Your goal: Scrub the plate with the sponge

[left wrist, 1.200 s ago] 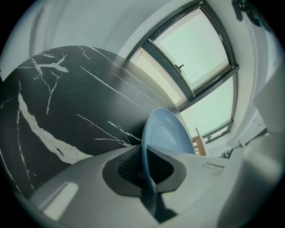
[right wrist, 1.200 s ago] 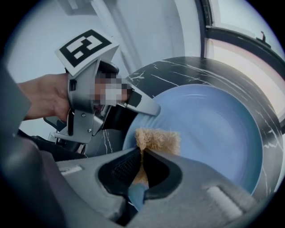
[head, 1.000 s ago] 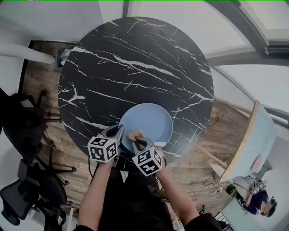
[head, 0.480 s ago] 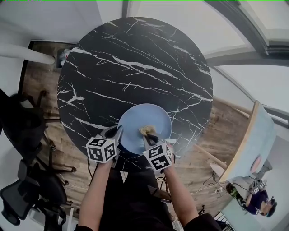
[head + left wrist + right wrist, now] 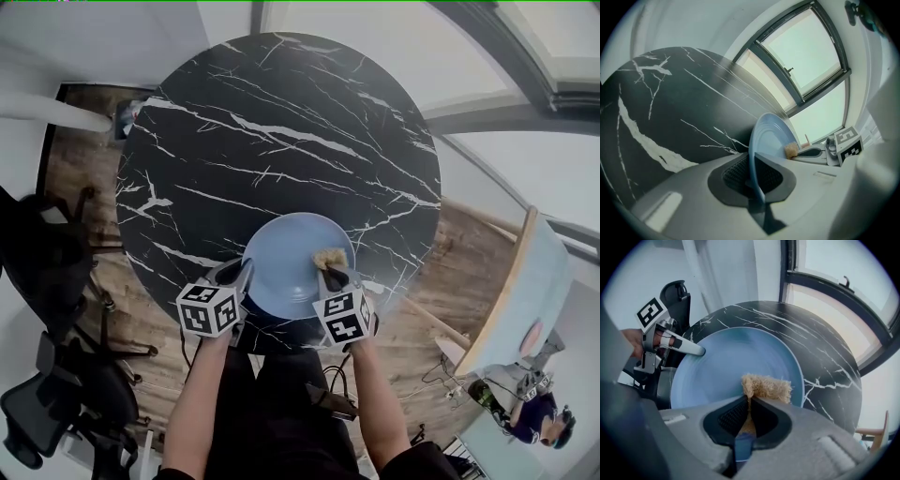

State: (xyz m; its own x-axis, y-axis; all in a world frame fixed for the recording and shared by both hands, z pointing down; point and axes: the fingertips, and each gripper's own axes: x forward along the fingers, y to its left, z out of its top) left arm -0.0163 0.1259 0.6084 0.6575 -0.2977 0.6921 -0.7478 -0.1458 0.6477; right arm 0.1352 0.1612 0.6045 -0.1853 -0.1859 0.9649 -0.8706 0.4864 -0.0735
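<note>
A pale blue plate (image 5: 291, 258) lies on the round black marble table (image 5: 281, 131) near its front edge. My left gripper (image 5: 242, 275) is shut on the plate's left rim (image 5: 754, 164), which runs edge-on between its jaws. A tan fibrous sponge (image 5: 328, 258) rests on the plate's right side, with my right gripper (image 5: 334, 272) shut on it. In the right gripper view the sponge (image 5: 766, 386) sticks out of the jaws onto the plate (image 5: 726, 366), and the left gripper (image 5: 701, 351) pinches the far rim. The left gripper view shows the sponge (image 5: 791, 150) on the plate's far side.
Black office chairs (image 5: 56, 272) stand on the wooden floor left of the table. A light wooden panel (image 5: 516, 291) leans at the right. Windows (image 5: 806, 51) run behind the table. Cables (image 5: 328, 394) lie on the floor by the person's legs.
My right gripper has carried the sponge across the plate from its lower left part to its right side. The left gripper and the plate have stayed put.
</note>
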